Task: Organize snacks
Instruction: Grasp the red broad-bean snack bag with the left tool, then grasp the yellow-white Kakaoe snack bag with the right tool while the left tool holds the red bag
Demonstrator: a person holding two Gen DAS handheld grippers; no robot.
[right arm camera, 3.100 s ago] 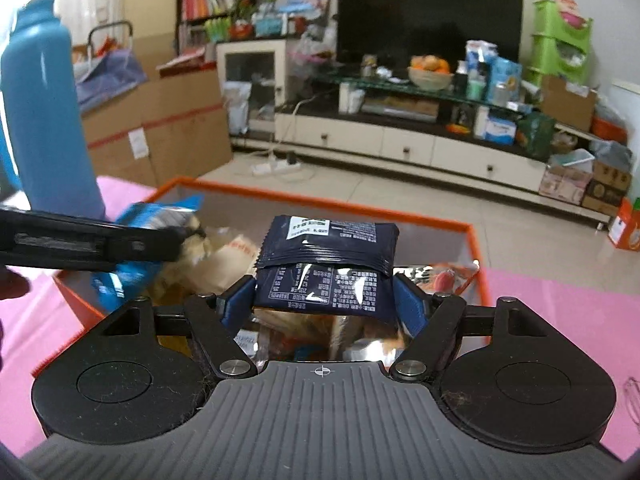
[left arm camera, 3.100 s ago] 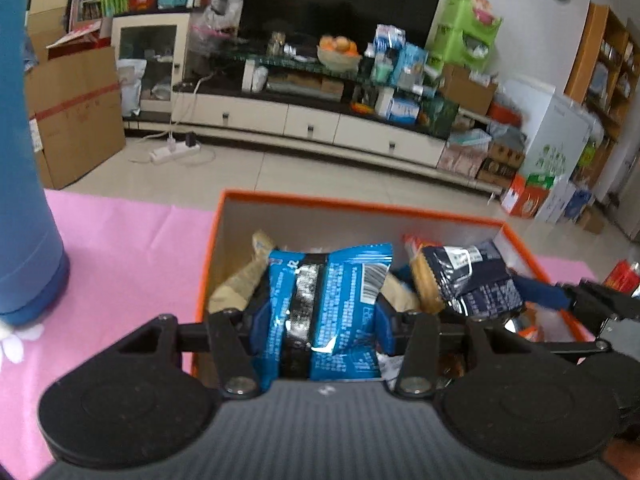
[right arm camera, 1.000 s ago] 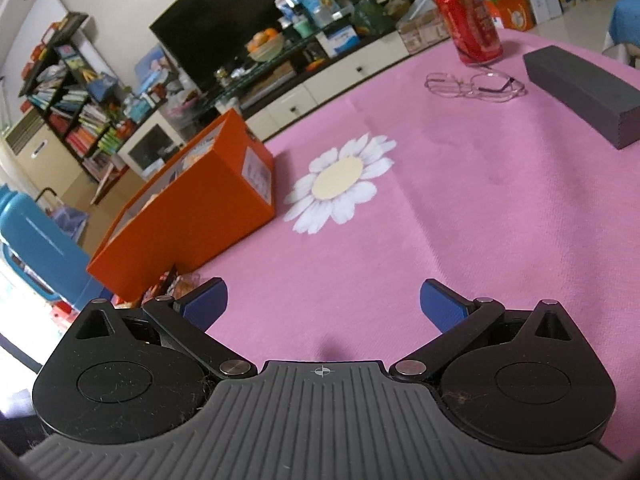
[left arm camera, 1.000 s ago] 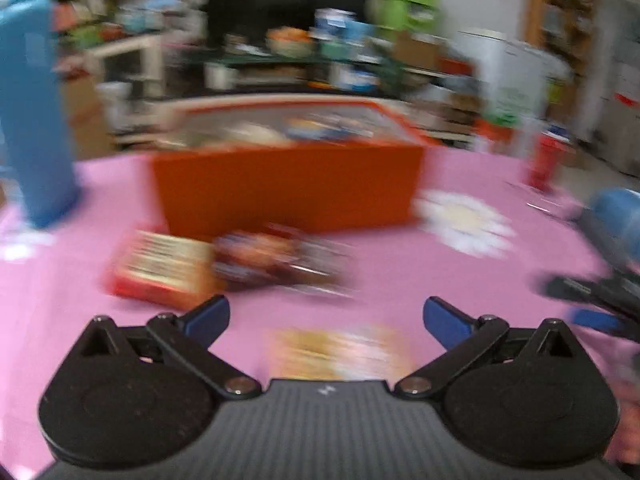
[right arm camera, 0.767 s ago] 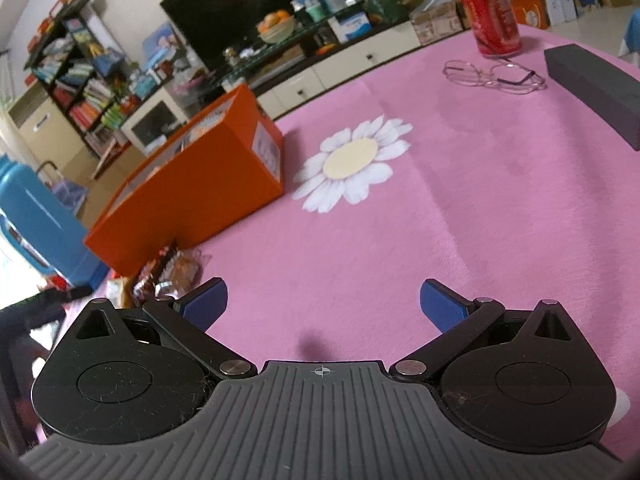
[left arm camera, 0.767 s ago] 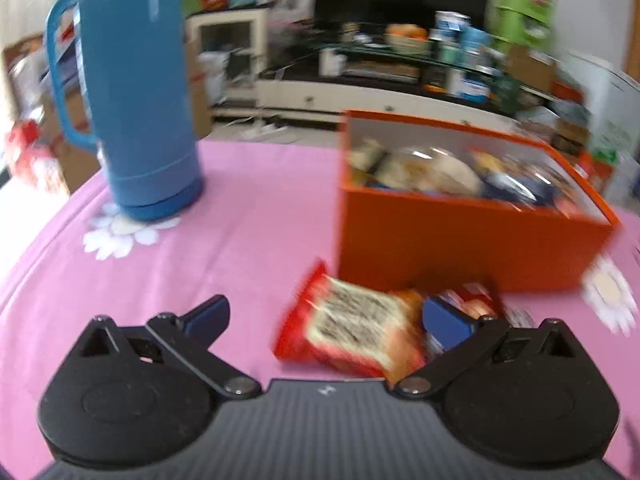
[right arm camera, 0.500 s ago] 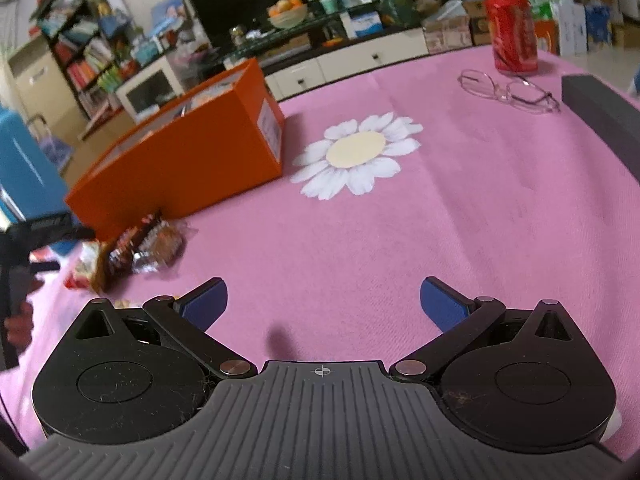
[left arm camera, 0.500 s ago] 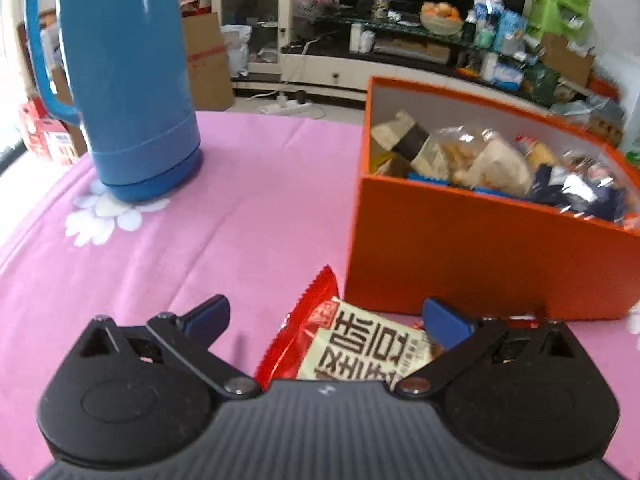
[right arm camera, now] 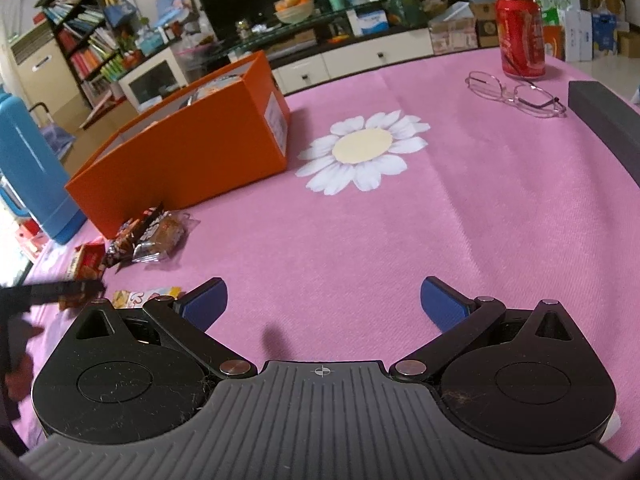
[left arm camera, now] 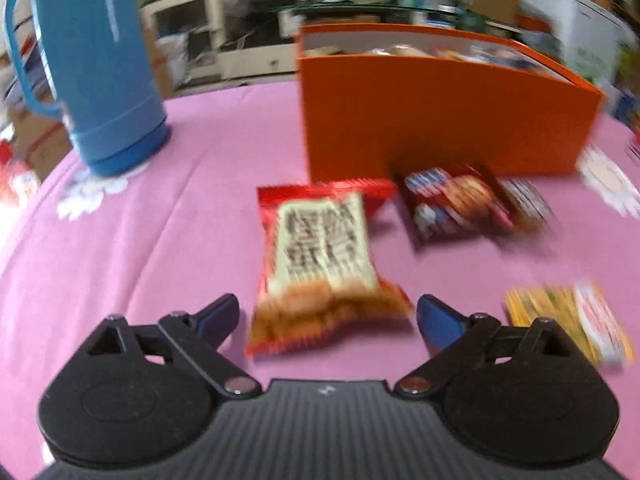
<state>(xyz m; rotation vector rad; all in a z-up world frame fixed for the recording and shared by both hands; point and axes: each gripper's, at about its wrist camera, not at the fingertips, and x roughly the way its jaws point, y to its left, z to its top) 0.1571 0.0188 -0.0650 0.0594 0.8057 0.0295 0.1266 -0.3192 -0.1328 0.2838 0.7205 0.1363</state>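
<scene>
A red snack packet (left arm camera: 324, 268) lies on the pink tablecloth, its near end between the blue pads of my left gripper (left arm camera: 326, 318). The jaws are closing but stand apart from the packet. Behind it stands the orange box (left arm camera: 436, 116) with several snacks inside. A dark red cake packet (left arm camera: 460, 204) lies by the box front and a yellow packet (left arm camera: 568, 320) lies at the right. My right gripper (right arm camera: 324, 300) hangs open over bare cloth, nothing between its pads. In the right wrist view the orange box (right arm camera: 192, 148), cake packet (right arm camera: 156, 236), red packet (right arm camera: 86, 260) and yellow packet (right arm camera: 140, 294) lie to the left.
A tall blue thermos (left arm camera: 96, 64) stands left of the box. A red soda can (right arm camera: 520, 40), spectacles (right arm camera: 516, 94) and a dark grey block (right arm camera: 608, 120) sit at the far right of the table. A white daisy print (right arm camera: 362, 148) marks the cloth.
My left gripper has drawn back and dropped lower, so the whole red packet now shows between its narrowing jaws. The right gripper has stayed put, open.
</scene>
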